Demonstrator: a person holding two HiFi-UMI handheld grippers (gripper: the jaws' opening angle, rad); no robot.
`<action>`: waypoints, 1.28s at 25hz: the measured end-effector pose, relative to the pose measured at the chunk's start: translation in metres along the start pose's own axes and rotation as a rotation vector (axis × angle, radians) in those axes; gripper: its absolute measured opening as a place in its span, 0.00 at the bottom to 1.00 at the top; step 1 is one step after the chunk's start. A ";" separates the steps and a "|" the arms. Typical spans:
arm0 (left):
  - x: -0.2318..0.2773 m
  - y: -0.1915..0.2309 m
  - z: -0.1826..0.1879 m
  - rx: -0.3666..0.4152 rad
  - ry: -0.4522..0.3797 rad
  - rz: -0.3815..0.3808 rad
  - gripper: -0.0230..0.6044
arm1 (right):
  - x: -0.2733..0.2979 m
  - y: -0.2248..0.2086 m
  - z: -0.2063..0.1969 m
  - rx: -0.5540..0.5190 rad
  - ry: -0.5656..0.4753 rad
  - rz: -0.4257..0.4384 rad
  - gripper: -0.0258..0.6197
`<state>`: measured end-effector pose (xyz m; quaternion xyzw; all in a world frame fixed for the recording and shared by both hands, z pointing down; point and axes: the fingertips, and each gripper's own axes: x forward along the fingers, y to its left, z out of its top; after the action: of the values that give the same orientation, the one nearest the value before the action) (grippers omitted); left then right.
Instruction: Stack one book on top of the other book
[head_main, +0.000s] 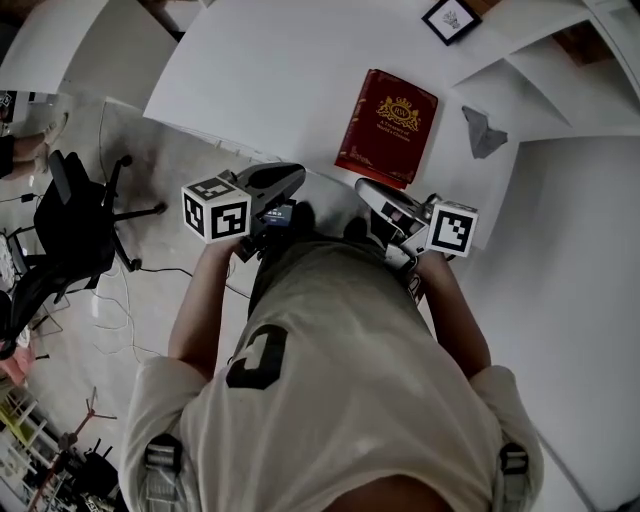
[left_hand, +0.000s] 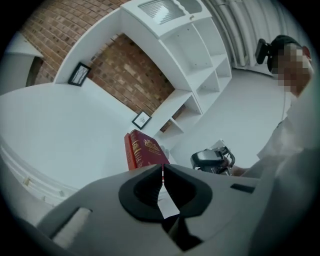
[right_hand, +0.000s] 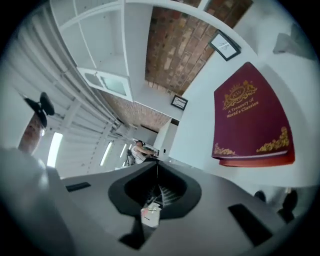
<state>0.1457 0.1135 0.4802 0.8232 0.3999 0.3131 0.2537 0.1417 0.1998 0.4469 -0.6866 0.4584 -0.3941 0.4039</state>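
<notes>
Jaws status, left gripper (left_hand: 163, 168): fully together, tip against tip, nothing between them. Jaws status, right gripper (right_hand: 157, 163): likewise closed, nothing held. I hold both units close to my torso at the near edge of the white tabletop (head_main: 270, 70). The left marker cube (head_main: 216, 208) and the right marker cube (head_main: 452, 228) face up toward the head camera.

Book location: the red book (head_main: 388, 125) lies flat on the tabletop, gold-printed cover up. It is ahead of the right gripper and clear of both units. A brighter red edge shows under its maroon cover on the near side. I cannot tell whether that edge is a second volume or the same volume's back cover.

Surroundings: a small grey crumpled item (head_main: 483, 131) lies to the right of the book, apart from it. A framed picture (head_main: 451, 18) stands further back. An office chair (head_main: 85, 215) stands on the floor to my left.
</notes>
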 end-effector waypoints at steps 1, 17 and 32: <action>-0.001 0.001 0.000 0.019 0.012 0.003 0.06 | 0.002 0.007 -0.001 0.016 -0.014 0.024 0.05; 0.013 -0.019 -0.016 0.108 0.098 0.005 0.05 | -0.030 0.013 -0.027 -0.079 -0.059 -0.057 0.04; 0.038 -0.111 -0.061 0.195 0.153 0.034 0.05 | -0.111 0.032 -0.072 -0.152 -0.115 -0.041 0.04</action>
<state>0.0644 0.2160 0.4594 0.8245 0.4324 0.3388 0.1360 0.0359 0.2824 0.4248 -0.7460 0.4489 -0.3262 0.3683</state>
